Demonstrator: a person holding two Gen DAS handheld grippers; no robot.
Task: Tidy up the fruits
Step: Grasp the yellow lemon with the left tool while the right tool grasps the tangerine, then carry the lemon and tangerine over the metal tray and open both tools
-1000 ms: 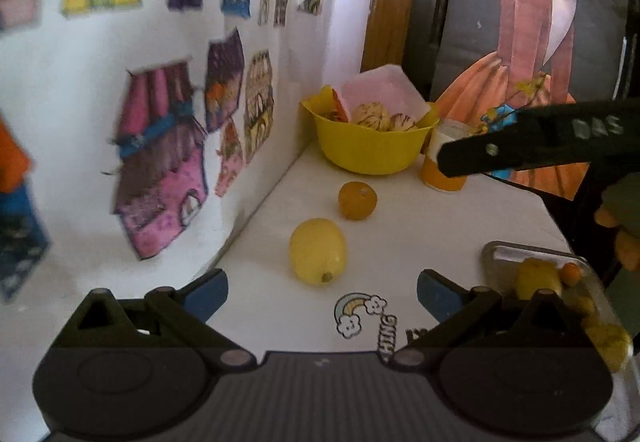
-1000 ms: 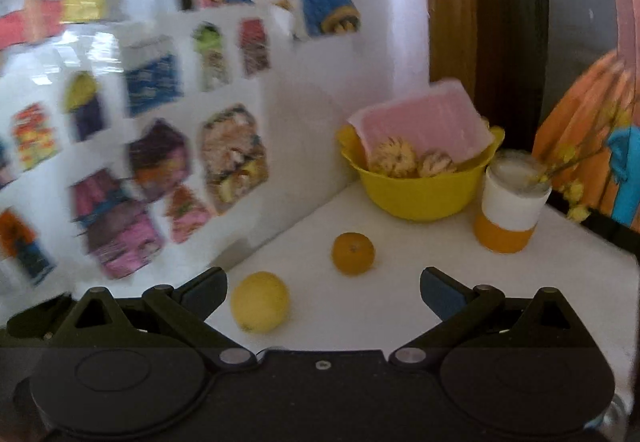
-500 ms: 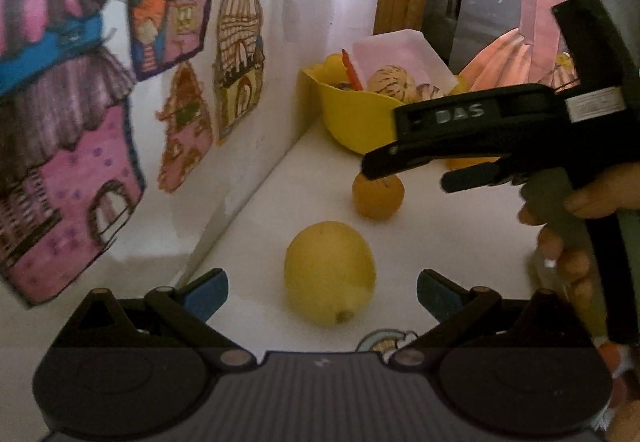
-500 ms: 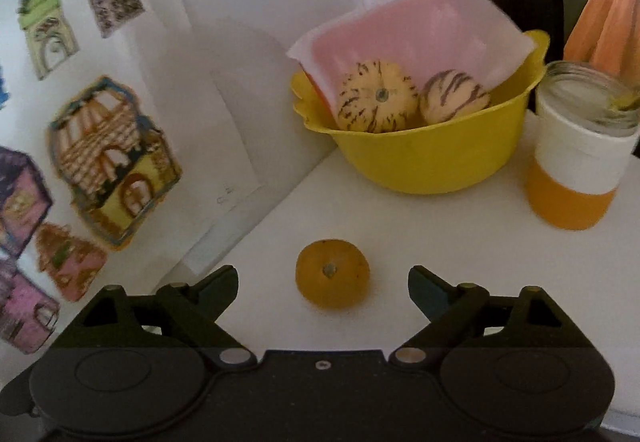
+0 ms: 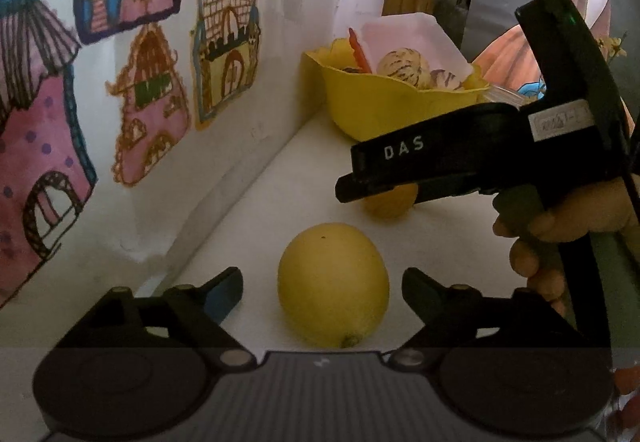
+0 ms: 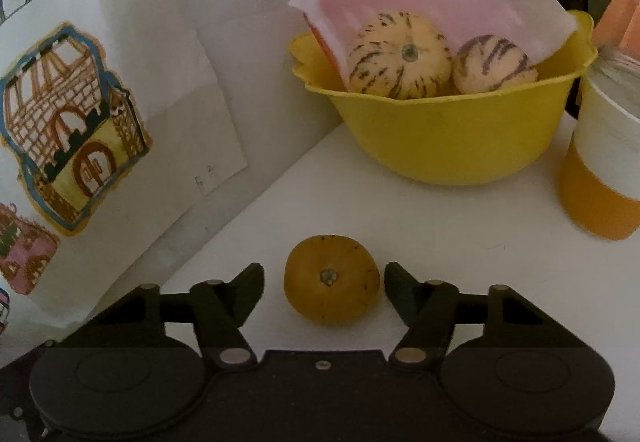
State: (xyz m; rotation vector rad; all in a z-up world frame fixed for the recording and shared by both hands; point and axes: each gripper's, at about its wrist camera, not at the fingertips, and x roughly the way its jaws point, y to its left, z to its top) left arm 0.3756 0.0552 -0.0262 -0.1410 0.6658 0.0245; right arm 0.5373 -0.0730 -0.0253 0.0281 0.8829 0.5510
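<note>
A yellow lemon (image 5: 334,284) lies on the white table between the fingers of my left gripper (image 5: 322,288), which stands open with gaps on both sides. Behind it, a small orange fruit (image 5: 388,204) is half hidden by the black body of the right gripper, held by a hand (image 5: 560,226). In the right wrist view that orange fruit (image 6: 331,278) sits between the fingers of my right gripper (image 6: 324,280), open and close to its sides, stem facing the camera. A yellow bowl (image 6: 448,138) with two striped fruits (image 6: 400,56) and a pink tray stands behind.
A wall with children's house drawings (image 5: 224,30) runs along the left of the table. An orange and white jar (image 6: 604,162) stands right of the bowl. The same yellow bowl (image 5: 384,110) sits in the far corner in the left wrist view.
Both grippers moved forward and down: the lemon now lies between the left fingers, the orange fruit between the right fingers. The right fingers have narrowed towards the fruit.
</note>
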